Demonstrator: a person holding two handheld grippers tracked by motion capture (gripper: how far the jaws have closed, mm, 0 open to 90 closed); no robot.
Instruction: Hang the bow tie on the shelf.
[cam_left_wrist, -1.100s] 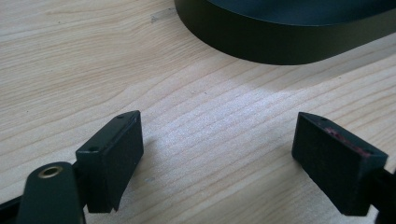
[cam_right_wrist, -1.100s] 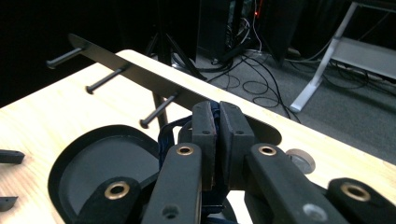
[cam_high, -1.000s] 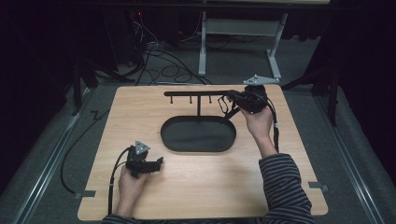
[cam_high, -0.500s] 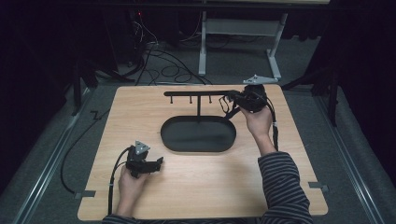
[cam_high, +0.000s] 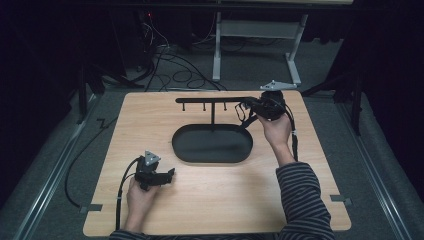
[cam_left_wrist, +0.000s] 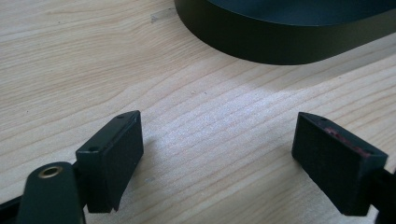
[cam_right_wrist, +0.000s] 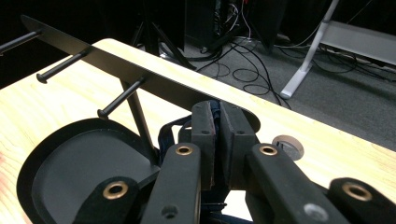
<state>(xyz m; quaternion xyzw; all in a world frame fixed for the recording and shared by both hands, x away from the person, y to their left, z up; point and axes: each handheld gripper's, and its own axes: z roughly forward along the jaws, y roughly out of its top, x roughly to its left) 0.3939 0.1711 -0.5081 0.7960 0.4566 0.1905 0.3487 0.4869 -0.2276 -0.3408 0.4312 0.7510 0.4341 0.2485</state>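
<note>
A black stand rises from an oval black tray (cam_high: 175, 143) at the table's middle, and its horizontal bar (cam_high: 210, 100) carries several short pegs. My right gripper (cam_high: 248, 106) is at the bar's right end, shut on a dark blue strap (cam_high: 243, 113) that loops down below the jaws. In the right gripper view the jaws (cam_right_wrist: 215, 116) pinch the blue strap (cam_right_wrist: 214, 108) just under the bar (cam_right_wrist: 140, 70), beside a peg (cam_right_wrist: 119, 99). My left gripper (cam_high: 170, 174) rests open on the wood at the front left. Its pads (cam_left_wrist: 116, 154) stand wide apart with bare table between them, short of the tray wall (cam_left_wrist: 280, 44).
The wooden table (cam_high: 210, 200) stands on grey carpet with its edges close on all sides. Cables (cam_high: 170, 60) and a white desk frame (cam_high: 260, 30) lie beyond the far edge. A round grey sticker (cam_right_wrist: 287, 145) sits on the wood near the bar's end.
</note>
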